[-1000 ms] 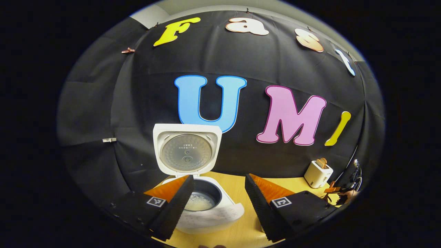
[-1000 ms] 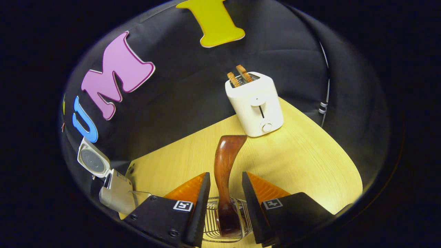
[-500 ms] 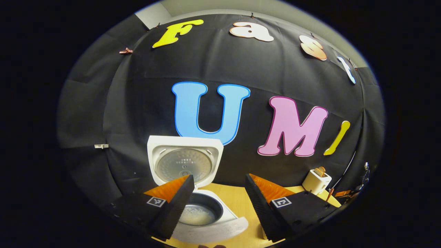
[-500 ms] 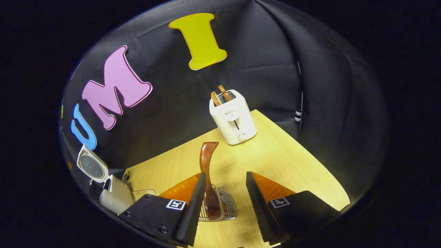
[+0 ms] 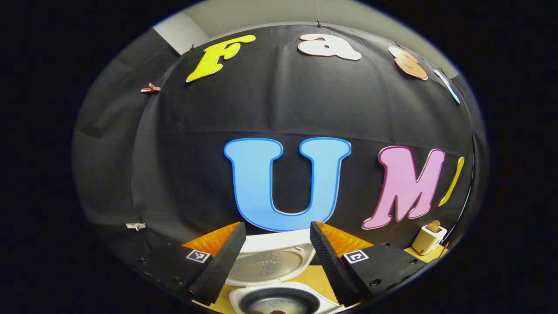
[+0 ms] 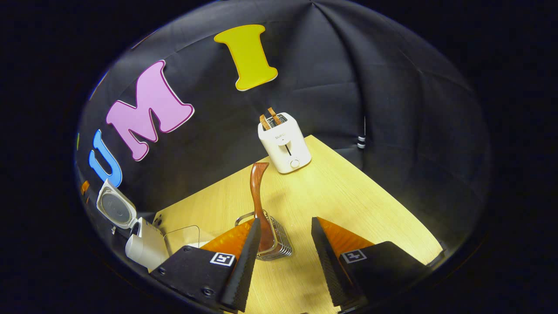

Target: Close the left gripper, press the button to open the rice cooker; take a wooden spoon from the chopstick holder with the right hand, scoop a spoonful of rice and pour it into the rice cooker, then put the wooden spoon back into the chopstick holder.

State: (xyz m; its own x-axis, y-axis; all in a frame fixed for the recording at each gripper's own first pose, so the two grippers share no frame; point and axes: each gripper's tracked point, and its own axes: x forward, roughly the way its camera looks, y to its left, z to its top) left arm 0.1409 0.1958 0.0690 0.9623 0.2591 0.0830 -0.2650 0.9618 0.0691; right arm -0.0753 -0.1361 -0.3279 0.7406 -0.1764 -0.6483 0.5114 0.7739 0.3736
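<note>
Fingers of both grippers stand apart, holding nothing. Right gripper [image 6: 282, 246] hangs above the holder [image 6: 267, 242], where the spoon [image 6: 258, 198] stands upright. Left gripper [image 5: 277, 250] hovers over the open cooker [image 5: 279, 298], likely finished.

Dim booth, strong fisheye bending at the edges; the table [image 6: 357, 192] is brightly lit, with soft shadows.

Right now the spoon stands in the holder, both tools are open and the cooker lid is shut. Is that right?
Not quite: the cooker lid is open, as the right gripper view shows. The spoon does stand in the holder, with both tools, left and right, open.
</note>
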